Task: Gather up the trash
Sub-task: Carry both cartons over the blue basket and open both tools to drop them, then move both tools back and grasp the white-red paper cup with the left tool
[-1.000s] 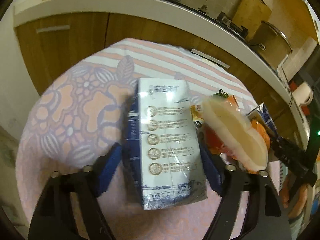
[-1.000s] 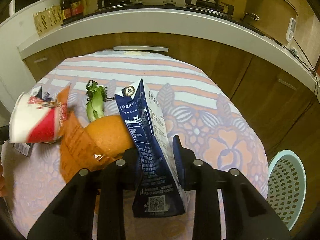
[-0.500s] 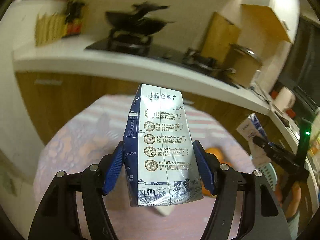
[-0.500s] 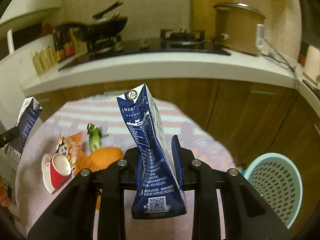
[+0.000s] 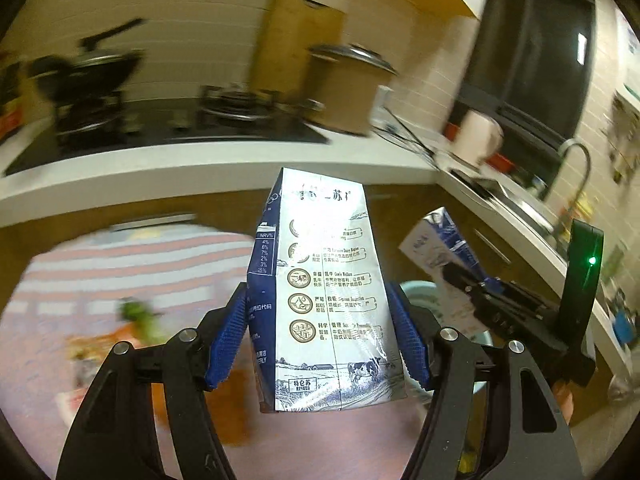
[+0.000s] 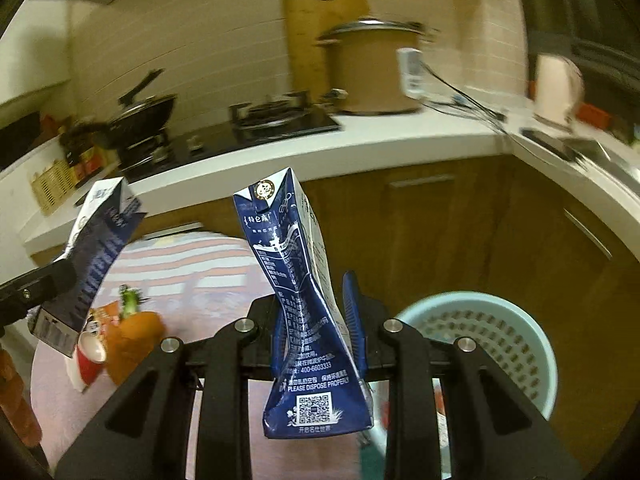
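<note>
My left gripper [image 5: 320,340] is shut on a white and blue milk carton [image 5: 328,292], held upright across its broad face, well above the table. My right gripper [image 6: 320,320] is shut on a second, crumpled blue milk carton [image 6: 304,308], squeezed thin between the pads. Each carton also shows in the other view: the left one at the left [image 6: 92,248], the right one at the right [image 5: 440,248]. A pale blue perforated basket [image 6: 492,344] stands on the floor at the lower right, beside the table; part of its rim [image 5: 416,292] shows behind the left carton.
On the flowered tablecloth [image 6: 180,264] lie an orange snack bag [image 6: 132,340], a green vegetable scrap [image 6: 128,300] and a red and white cup [image 6: 90,356]. Behind run a white counter [image 6: 360,140] with stove, wok and a large pot [image 6: 372,72], above wooden cabinets.
Both grippers have lifted their cartons off the table and swung to the right, toward the basket. The table has dropped low in both views and the counter and wall now fill the background.
</note>
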A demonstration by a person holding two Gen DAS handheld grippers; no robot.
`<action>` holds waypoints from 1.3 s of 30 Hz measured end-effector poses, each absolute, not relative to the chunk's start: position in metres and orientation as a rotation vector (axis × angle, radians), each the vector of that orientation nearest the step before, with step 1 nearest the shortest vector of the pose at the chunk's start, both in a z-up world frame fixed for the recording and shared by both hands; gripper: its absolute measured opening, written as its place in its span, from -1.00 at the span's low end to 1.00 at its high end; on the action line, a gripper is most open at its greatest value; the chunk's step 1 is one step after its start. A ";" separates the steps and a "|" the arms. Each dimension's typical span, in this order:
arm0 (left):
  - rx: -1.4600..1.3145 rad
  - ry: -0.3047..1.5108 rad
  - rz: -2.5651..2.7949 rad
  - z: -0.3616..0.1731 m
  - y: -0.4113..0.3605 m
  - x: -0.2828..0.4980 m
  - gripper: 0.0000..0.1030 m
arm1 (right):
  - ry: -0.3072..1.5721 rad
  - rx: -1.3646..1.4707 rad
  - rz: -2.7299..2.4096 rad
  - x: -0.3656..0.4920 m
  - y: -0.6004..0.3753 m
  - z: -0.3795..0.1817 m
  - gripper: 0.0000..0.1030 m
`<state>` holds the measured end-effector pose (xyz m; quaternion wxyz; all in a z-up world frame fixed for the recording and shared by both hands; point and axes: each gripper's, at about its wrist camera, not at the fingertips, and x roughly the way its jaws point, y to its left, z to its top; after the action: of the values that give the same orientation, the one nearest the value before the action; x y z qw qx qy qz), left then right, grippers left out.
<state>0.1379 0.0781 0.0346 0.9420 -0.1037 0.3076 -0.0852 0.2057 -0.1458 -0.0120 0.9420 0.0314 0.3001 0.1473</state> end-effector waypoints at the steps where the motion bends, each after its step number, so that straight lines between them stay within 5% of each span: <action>1: -0.208 0.638 -0.191 0.031 0.067 0.145 0.26 | 0.620 0.072 0.285 0.208 -0.154 -0.016 -0.55; 14: -0.145 0.854 -0.377 -0.062 -0.073 0.230 0.27 | 0.844 0.218 0.089 0.243 -0.265 -0.111 -0.55; 25: -0.140 0.953 -0.436 -0.108 -0.108 0.252 0.37 | 0.950 0.288 0.049 0.252 -0.296 -0.153 -0.52; 29: -0.133 0.943 -0.427 -0.106 -0.107 0.250 0.48 | 0.953 0.309 0.037 0.250 -0.301 -0.155 0.01; 39: -0.170 0.894 -0.411 -0.086 -0.076 0.224 0.48 | 0.895 0.325 0.070 0.236 -0.290 -0.128 0.02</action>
<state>0.2242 -0.0759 -0.0858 0.8781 -0.0814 0.4285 -0.1969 0.2365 -0.2905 -0.1283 0.8882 0.1562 0.4309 0.0335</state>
